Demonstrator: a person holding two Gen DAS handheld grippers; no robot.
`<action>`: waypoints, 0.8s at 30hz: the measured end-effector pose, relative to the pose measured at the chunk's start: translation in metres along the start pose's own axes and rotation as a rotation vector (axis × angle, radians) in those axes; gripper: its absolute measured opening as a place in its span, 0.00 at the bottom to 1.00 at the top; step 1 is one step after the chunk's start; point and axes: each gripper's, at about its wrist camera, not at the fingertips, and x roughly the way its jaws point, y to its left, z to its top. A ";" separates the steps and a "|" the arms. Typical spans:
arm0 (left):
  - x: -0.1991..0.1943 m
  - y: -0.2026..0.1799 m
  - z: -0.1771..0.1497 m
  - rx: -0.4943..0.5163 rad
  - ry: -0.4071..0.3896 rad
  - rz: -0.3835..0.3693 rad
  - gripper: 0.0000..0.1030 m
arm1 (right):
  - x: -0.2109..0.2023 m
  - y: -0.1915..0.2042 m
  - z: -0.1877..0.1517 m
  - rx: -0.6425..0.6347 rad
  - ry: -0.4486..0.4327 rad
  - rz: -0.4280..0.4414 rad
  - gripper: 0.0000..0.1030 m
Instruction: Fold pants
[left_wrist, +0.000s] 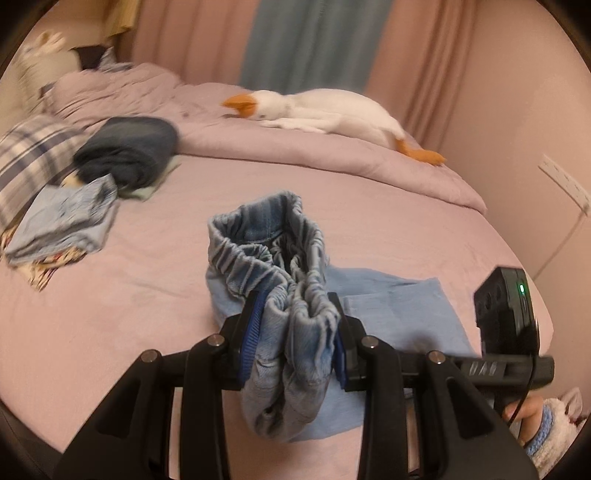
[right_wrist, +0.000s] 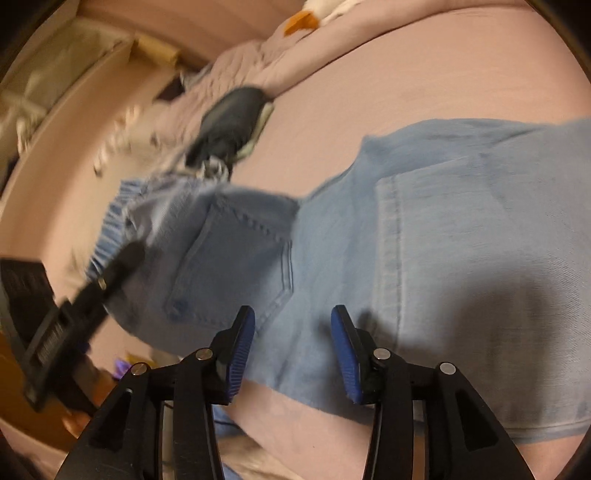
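Left gripper (left_wrist: 295, 332) pinching the bunched elastic waistband of the light-blue pants (left_wrist: 273, 258), lifting it off the pink bed (left_wrist: 129, 295), right gripper (right_wrist: 291, 347) hovering with jaws apart over the legs, goose plush (left_wrist: 325, 107) lying behind.

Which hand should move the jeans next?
Probably the left. The left gripper is already shut on the jeans' elastic waistband, lifting it off the bed. The right gripper is open, holding nothing.

L tongs (left_wrist: 295, 332) clamped on fabric, R tongs (right_wrist: 291, 350) apart.
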 end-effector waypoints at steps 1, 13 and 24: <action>0.005 -0.008 0.002 0.021 0.007 -0.012 0.33 | -0.003 -0.003 0.001 0.036 -0.017 0.039 0.43; 0.067 -0.056 -0.017 0.047 0.190 -0.239 0.47 | -0.004 -0.053 0.017 0.404 -0.120 0.543 0.68; 0.038 -0.004 -0.029 -0.092 0.182 -0.246 0.72 | -0.020 -0.075 0.023 0.428 -0.012 0.387 0.70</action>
